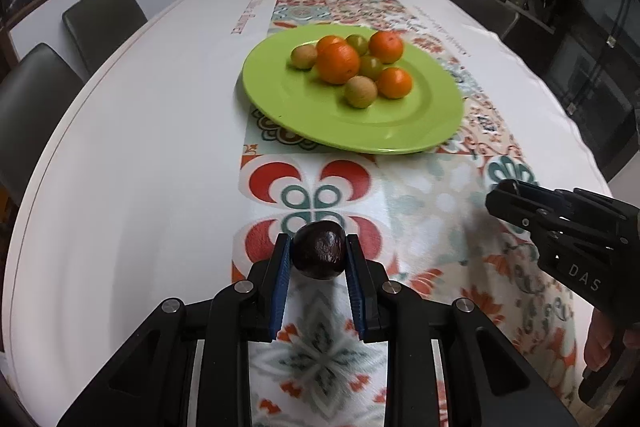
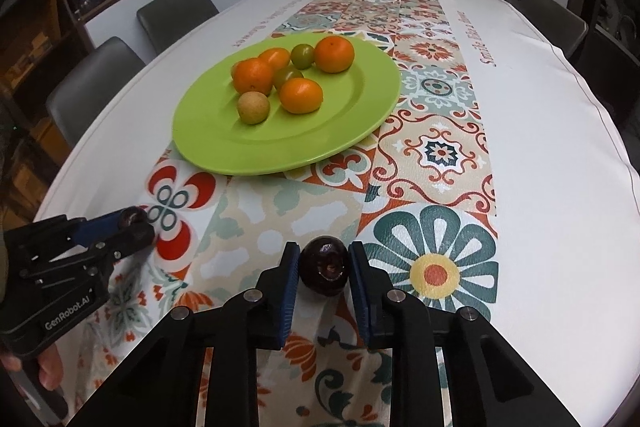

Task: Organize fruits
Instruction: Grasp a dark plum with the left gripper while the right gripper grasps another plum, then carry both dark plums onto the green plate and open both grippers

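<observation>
Now each gripper is closed on a dark plum, left gripper (image 1: 319, 253) on one plum (image 1: 319, 254), right gripper (image 2: 324, 265) on the other plum (image 2: 324, 264), both low over the tablecloth (image 2: 432, 155); green plate (image 1: 320, 123) lies straight ahead on the far side, about equally near either hand
</observation>
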`<state>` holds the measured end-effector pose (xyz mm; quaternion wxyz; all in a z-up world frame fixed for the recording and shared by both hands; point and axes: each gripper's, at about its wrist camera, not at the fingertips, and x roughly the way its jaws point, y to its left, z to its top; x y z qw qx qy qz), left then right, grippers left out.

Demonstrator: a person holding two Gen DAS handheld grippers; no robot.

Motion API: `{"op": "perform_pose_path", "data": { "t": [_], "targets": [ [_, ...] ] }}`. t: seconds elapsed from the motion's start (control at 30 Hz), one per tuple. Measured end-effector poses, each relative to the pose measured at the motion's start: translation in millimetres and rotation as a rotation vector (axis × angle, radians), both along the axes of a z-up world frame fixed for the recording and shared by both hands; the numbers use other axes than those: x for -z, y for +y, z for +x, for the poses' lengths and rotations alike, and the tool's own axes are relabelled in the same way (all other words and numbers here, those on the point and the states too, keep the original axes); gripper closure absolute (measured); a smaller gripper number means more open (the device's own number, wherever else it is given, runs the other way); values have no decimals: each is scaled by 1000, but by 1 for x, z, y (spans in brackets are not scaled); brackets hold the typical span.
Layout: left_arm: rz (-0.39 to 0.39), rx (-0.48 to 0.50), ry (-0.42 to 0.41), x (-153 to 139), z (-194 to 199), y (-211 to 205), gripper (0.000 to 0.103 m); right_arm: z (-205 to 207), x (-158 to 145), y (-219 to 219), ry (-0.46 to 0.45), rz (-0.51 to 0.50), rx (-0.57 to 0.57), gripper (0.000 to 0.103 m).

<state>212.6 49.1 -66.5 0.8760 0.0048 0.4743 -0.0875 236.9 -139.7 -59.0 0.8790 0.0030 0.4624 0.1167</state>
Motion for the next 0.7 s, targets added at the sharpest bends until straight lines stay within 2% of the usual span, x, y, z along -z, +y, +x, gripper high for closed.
{"op": "perform_pose_path", "data": {
  "t": [0.33,0.7],
  "targets": [
    [-56,34,-95,-43,-29,-12,76,-27,-38,-3,-67,53,-64,77],
    [-59,71,-231,-91,-45,-23,76,-44,-82,-7,-169,118,-113,77]
  ]
}}
